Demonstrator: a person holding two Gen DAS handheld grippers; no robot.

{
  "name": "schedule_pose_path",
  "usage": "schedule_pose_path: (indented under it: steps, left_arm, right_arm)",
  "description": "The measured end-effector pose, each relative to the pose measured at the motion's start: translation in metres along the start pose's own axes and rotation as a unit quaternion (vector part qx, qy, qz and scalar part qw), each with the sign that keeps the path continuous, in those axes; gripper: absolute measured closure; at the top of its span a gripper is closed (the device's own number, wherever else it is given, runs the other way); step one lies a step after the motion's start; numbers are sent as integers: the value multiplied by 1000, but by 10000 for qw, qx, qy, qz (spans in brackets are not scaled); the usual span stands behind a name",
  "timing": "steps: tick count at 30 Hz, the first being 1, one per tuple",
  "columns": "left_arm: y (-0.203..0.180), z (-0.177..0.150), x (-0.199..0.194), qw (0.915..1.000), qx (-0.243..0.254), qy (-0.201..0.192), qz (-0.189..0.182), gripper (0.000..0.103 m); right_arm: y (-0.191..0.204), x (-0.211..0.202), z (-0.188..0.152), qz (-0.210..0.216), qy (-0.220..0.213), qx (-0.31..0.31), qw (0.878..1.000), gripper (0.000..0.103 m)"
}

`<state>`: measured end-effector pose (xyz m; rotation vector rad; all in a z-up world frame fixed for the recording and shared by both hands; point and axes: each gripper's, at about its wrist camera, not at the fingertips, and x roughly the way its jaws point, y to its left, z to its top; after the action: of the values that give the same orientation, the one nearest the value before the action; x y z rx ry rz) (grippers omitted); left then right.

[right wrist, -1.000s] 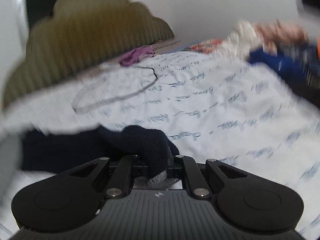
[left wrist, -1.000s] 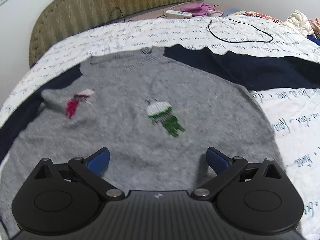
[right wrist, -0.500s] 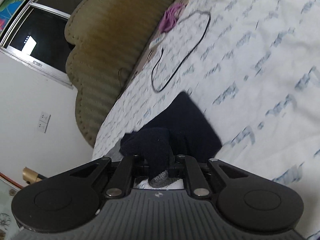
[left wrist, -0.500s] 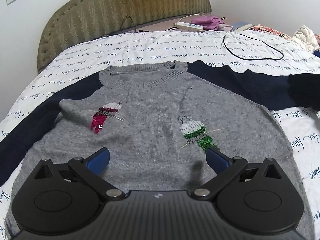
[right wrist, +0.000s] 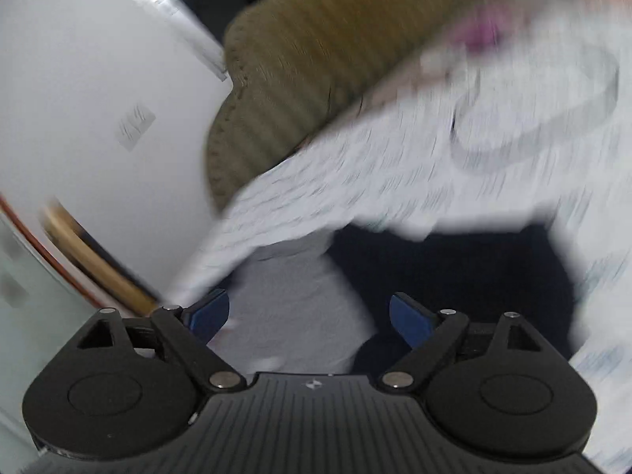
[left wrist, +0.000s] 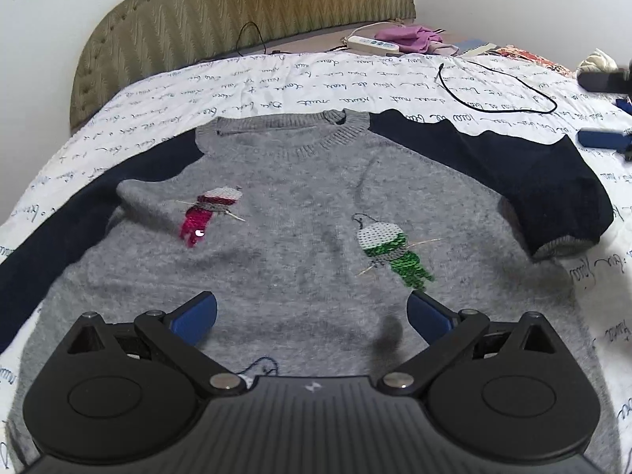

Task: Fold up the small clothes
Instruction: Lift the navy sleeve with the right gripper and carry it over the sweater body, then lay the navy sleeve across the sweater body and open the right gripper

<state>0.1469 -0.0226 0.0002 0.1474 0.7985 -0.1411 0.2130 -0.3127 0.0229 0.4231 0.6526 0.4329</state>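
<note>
A small grey sweater (left wrist: 300, 205) with navy sleeves lies flat, front up, on the bed, with a pink sequin figure (left wrist: 205, 213) and a green one (left wrist: 391, 249) on its chest. Its right sleeve (left wrist: 545, 181) is folded back on itself, grey cuff toward the body. My left gripper (left wrist: 312, 312) is open and empty above the sweater's lower part. My right gripper (right wrist: 308, 316) is open and empty over the grey body (right wrist: 300, 308) and navy sleeve (right wrist: 454, 264); that view is motion-blurred. Its fingers (left wrist: 600, 138) show at the right edge of the left wrist view.
The bed has a white sheet with script print (left wrist: 276, 83) and a padded olive headboard (left wrist: 221, 19). A black cable (left wrist: 497, 91) lies on the sheet behind the sweater. A power strip (left wrist: 371, 43), purple cloth (left wrist: 410, 35) and other clothes (left wrist: 596, 61) lie at the far right.
My right gripper has let go of the navy sleeve and opened; the sleeve now lies folded at the sweater's right side. The right gripper is swinging fast. The left gripper stayed open, pulling back slightly.
</note>
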Motion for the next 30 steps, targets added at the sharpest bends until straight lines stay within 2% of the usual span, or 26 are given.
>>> schedule_pose_path:
  steps: [1, 2, 4, 6, 8, 9, 13, 14, 16, 17, 19, 20, 22, 24, 26, 28, 29, 30]
  left_arm:
    - [3, -1, -1, 10000, -37, -7, -3, 0]
    - [5, -1, -1, 9999, -103, 7, -30, 0]
    - [10, 0, 1, 9995, -284, 66, -141, 0]
    - [13, -1, 3, 9986, -481, 105, -211, 0]
    - [13, -1, 3, 9984, -507, 115, -223, 0]
    - [11, -2, 2, 9986, -452, 113, -243, 0]
    - [0, -6, 1, 9998, 32, 109, -184, 0]
    - [-3, -7, 1, 9998, 109, 105, -112, 0]
    - [-8, -8, 2, 9998, 168, 105, -46, 0]
    - [-9, -9, 2, 9998, 164, 130, -54, 0]
    - [-11, -9, 3, 9997, 124, 193, -106, 0]
    - [-12, -9, 3, 9996, 117, 207, -130, 0]
    - [-12, -9, 1, 9996, 156, 181, -124, 0]
    - [-12, -9, 0, 9996, 205, 164, -38, 0]
    - [-10, -8, 0, 9997, 192, 177, 9, 0]
    - [-8, -7, 0, 9997, 126, 194, -2, 0]
    - [-7, -7, 1, 9997, 99, 206, -17, 0]
    - [-6, -7, 1, 9997, 83, 206, -27, 0]
  right_arm:
    - [15, -1, -9, -541, 18, -785, 9954, 10]
    - [32, 2, -20, -1051, 95, -1578, 9818, 10]
    - [55, 3, -54, -1761, 144, -2999, 9375, 10]
    - [69, 4, -85, -2083, 244, -4108, 8873, 11]
    - [71, 4, -108, -2460, 364, -4811, 8406, 12]
    - [70, 4, -115, -2589, 400, -5072, 8210, 12]
    - [48, 0, -131, -3066, 636, -5630, 7649, 12]
    - [44, -2, -129, -3093, 676, -5625, 7638, 12]
    - [37, 1, -123, -3136, 583, -5513, 7709, 12]
    - [35, 5, -123, -3158, 610, -5544, 7676, 12]
    - [36, 18, -130, -3176, 680, -5782, 7485, 12]
    - [39, 22, -132, -3053, 641, -5842, 7493, 13]
    - [49, 23, -134, -2685, 470, -5867, 7626, 13]
    - [55, 25, -135, -2423, 327, -5936, 7667, 18]
    - [60, 28, -138, -2281, 286, -6115, 7572, 35]
    - [62, 31, -143, -2225, 394, -6282, 7445, 44]
    - [66, 30, -147, -2105, 413, -6418, 7362, 51]
    - [69, 28, -150, -2033, 365, -6578, 7243, 54]
